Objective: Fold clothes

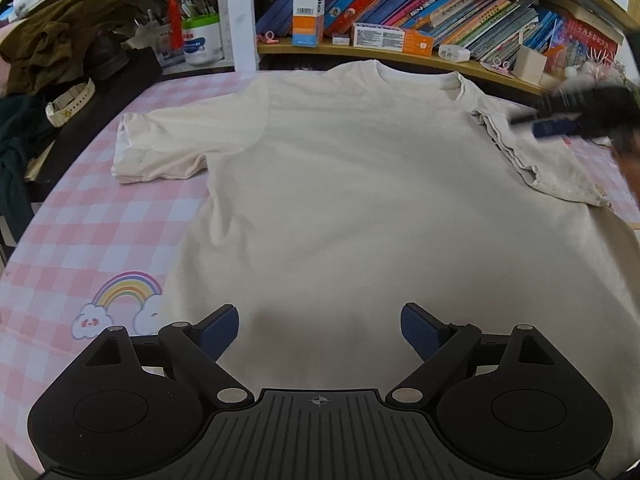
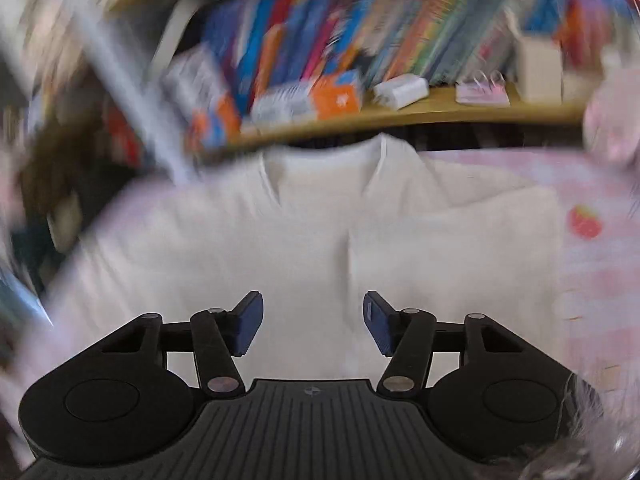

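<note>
Your left wrist view is sharp and evenly lit, bowed at the edges; your right wrist view smears heavily, its bookshelf (image 2: 360, 52) streaked by motion blur.

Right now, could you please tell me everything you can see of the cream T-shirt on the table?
The cream T-shirt is a short-sleeved, round-necked top that looks like soft cotton knit. It lies flat on the pink checked tablecloth, collar toward the bookshelf, hem toward the left wrist camera. One sleeve is spread flat; the other is folded in over the body with a rumpled edge. No gripper holds it in these pictures.
</note>
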The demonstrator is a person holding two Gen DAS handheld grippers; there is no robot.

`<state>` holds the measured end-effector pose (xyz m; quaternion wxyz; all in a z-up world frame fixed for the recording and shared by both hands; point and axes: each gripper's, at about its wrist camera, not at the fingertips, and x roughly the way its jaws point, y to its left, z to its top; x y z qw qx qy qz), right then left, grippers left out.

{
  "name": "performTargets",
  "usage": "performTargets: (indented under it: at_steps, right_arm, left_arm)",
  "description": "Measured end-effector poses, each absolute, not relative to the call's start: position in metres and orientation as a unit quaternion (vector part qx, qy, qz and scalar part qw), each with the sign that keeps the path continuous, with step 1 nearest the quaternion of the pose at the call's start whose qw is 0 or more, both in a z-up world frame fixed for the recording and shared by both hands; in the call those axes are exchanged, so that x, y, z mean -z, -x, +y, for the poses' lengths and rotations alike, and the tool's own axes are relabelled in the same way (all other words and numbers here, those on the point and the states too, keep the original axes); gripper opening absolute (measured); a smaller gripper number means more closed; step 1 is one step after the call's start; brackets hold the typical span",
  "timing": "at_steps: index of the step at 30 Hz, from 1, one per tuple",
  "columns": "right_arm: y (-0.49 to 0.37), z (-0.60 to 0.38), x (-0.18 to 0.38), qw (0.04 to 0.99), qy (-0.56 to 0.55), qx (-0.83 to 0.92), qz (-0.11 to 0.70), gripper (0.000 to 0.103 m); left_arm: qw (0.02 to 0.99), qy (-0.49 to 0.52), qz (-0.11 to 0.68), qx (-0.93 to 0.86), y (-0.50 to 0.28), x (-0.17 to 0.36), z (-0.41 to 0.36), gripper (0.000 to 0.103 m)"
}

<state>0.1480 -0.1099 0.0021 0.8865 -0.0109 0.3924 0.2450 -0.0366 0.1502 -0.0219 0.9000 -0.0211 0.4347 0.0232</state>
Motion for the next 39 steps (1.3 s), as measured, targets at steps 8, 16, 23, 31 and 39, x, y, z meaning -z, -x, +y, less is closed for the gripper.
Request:
performTargets:
  at_steps: [8,16,23,31,39]
  right_arm:
    - [-0.113,-0.108,0.029,0.88,0.156,-0.23,0.386,0.017]
    - [-0.113,-0.114,0.023,0.876,0.121,-0.242,0.4,0.026]
    - [-0.089,-0.119,0.008,0.882,0.088,-0.248,0.39,0.051]
    - [-0.047,-0.149,-0.001,0.901,0.044,-0.173,0.394,0.075]
    - [-0.015,-0.187,0.005,0.899,0.035,-0.133,0.416,0.08]
  left_arm:
    - [0.902,0.005,0.431,0.001,0.027,0.021,0.129,0.09]
    - [0.903,0.004,0.43,-0.002,0.027,0.02,0.123,0.09]
    - [0.908,0.012,0.419,-0.007,0.027,0.017,0.118,0.09]
    - [0.911,0.013,0.412,-0.001,0.024,0.016,0.101,0.09]
    - [0.913,0.005,0.408,0.014,0.02,0.011,0.076,0.09]
